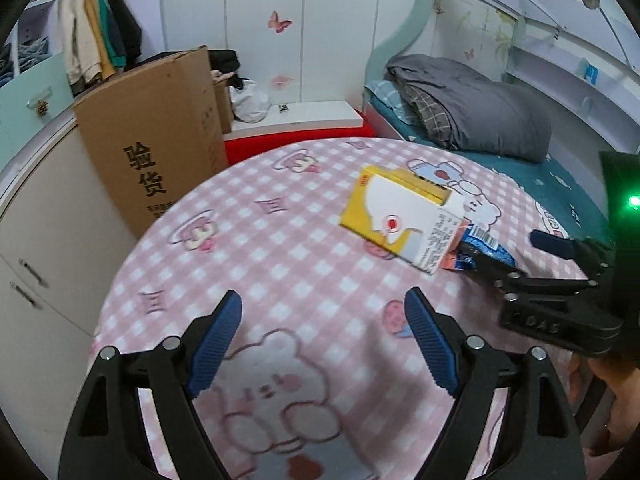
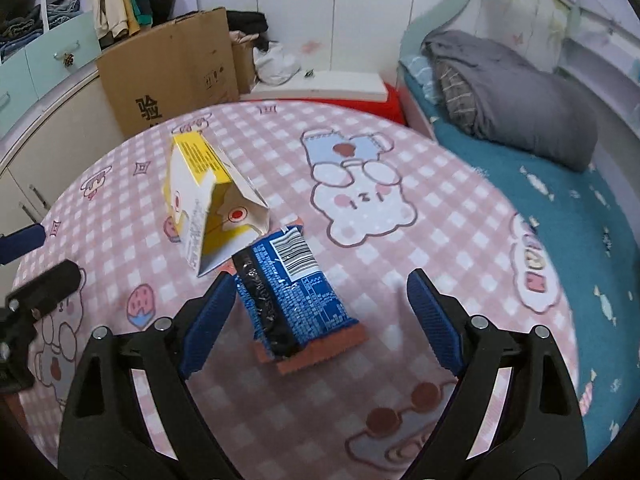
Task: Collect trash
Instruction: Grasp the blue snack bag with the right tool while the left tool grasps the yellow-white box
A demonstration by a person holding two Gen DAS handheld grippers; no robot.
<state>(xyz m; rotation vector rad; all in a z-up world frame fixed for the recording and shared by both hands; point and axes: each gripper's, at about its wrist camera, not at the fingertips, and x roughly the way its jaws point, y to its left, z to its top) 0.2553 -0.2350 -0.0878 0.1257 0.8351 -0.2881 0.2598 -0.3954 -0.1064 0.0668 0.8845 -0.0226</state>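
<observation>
On the pink checked blanket (image 2: 400,152), the blue snack wrapper (image 2: 296,292) lies flat, its far end tucked under the yellow carton (image 2: 208,200). The right gripper (image 2: 320,312) straddles the wrapper, jaws spread, positioned for pickup. The left gripper (image 1: 324,340) hovers released and empty, apart.

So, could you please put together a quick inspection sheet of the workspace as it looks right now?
Surface: pink checked blanket with cartoon bears, spread flat.
Job's things: yellow and white carton, flattened and open-ended, lying on the blanket; blue snack wrapper right by the carton's open end.
Clutter: nothing seen beyond these two.
Grippers: left gripper open over bare blanket; right gripper open, the wrapper between its fingers, not clamped.
Cables: nothing seen.
Surroundings: cardboard box behind the blanket, hanging clothes, grey duvet on a teal sheet.
</observation>
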